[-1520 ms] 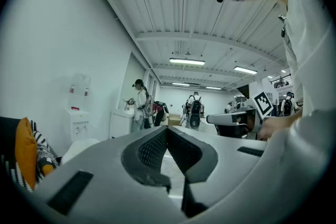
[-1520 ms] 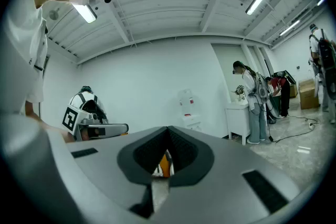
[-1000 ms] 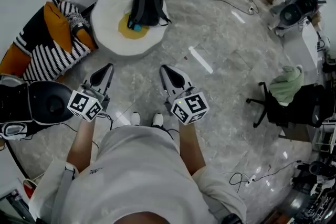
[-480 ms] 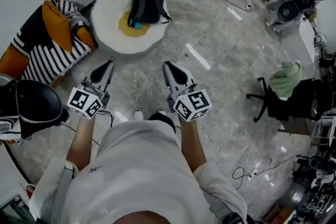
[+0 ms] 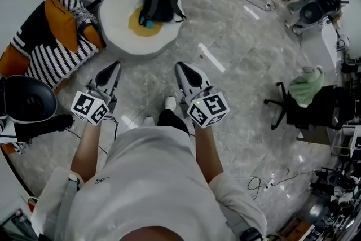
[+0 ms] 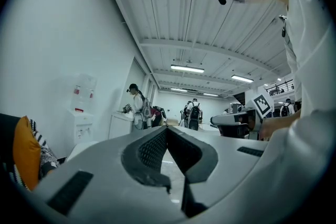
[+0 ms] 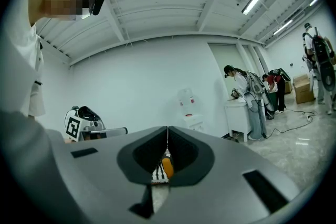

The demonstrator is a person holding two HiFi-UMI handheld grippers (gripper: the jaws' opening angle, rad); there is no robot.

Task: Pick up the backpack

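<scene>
Black backpack point(image 5: 159, 1) lies on a white round cushion point(image 5: 118, 31) on the floor, well ahead of you in the head view. Your left gripper point(image 5: 114, 68) and right gripper point(image 5: 180, 68) point toward it, well apart from it. In the left gripper view, the jaws are pressed together, holding nothing. In the right gripper view, the jaws are together and empty too.

A black backpack point(image 5: 159, 1) lies on a white round cushion point(image 5: 119, 36) with a yellow centre, beside a black-and-white striped and orange beanbag point(image 5: 56, 56), on a grey marbled floor point(image 5: 242, 48), while a pale green cloth point(image 5: 306, 90) drapes a black chair point(image 5: 334, 113).
</scene>
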